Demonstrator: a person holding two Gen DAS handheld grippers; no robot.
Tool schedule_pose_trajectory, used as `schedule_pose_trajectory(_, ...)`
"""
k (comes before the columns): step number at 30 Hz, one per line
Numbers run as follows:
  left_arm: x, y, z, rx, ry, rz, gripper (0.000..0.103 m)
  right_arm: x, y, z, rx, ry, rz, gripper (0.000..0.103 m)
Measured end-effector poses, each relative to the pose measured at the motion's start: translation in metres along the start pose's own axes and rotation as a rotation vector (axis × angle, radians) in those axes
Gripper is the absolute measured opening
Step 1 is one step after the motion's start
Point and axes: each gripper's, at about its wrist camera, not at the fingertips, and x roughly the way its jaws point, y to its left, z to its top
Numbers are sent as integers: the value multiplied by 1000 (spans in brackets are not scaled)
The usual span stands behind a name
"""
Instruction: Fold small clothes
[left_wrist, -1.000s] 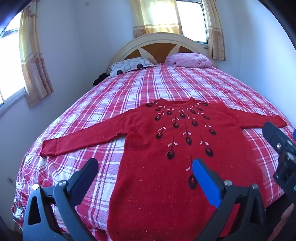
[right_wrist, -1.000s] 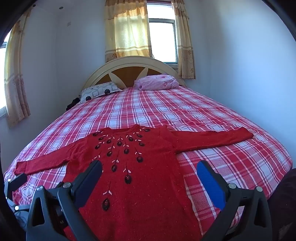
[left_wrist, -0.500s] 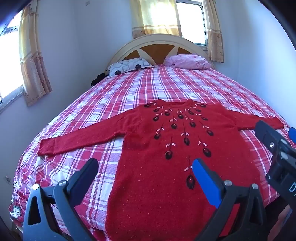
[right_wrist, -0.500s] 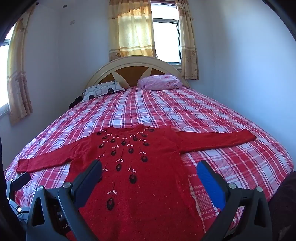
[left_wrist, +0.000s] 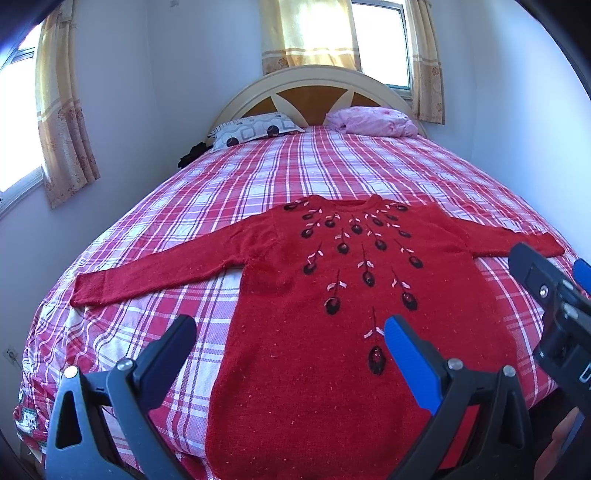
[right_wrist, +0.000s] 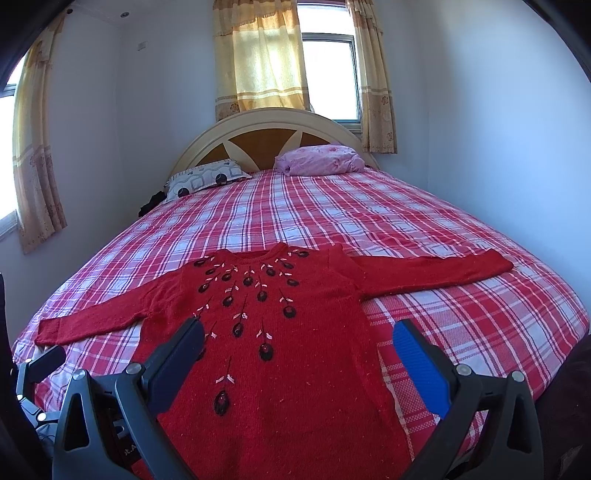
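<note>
While both grippers gape empty, red sweater (left_wrist: 332, 332) lies flat lengthwise, collar toward headboard (left_wrist: 314, 92), hem probably overhanging bed edge.

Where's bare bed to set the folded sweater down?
Bare plaid bedspread lies between the red sweater collar and the two pillows, and beside its right sleeve. The near edge is crowded: sweater body and both open grippers.

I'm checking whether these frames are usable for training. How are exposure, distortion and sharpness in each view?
Left wrist view: the window is blown out white, fisheye bends the bed into a dome, and the red sweater is sharp. Right wrist view: the window also glares, corners are vignetted black, and the sweater's beadwork is crisp; no motion blur shows.
</note>
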Motion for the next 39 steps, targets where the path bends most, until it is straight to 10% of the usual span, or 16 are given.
schedule_pose_trajectory(39,27,-4,-1,15,57,-14,103,32,-13,0,36,73,-9,102)
